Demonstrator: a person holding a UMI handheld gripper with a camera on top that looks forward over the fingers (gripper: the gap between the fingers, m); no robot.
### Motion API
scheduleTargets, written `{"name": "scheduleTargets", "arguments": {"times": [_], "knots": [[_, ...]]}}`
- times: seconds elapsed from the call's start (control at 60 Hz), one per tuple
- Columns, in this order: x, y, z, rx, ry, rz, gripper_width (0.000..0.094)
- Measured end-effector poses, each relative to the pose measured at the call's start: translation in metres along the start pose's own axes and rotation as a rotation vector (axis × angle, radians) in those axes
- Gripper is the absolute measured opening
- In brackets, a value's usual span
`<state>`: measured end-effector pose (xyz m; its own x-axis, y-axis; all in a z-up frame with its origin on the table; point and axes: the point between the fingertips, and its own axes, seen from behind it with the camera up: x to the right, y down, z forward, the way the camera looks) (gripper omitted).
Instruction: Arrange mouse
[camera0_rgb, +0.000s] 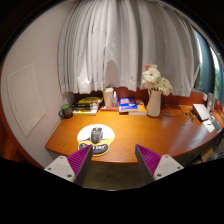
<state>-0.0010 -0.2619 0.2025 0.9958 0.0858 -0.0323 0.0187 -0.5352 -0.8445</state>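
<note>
A dark mouse (96, 134) lies on a round pale mouse mat (95, 139) with a black wrist rest (96, 150) at its near edge, on the wooden desk (150, 135). My gripper (113, 160) hangs above the desk's near edge, with the mouse just ahead of the left finger. The fingers (76, 160) are spread wide apart with nothing between them; the purple pads show on their inner faces.
A vase of pale flowers (154, 90) stands at the back right. Books (127, 104) and a white box (109, 97) sit at the back centre, small items (72, 108) at the back left, white objects (204, 112) at the far right. Curtains hang behind.
</note>
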Motion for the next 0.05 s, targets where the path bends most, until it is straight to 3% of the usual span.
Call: {"name": "scheduleTargets", "arguments": {"times": [0.05], "knots": [[0.0014,-0.0036,-0.0025,0.010,0.001,0.001,0.0853]]}}
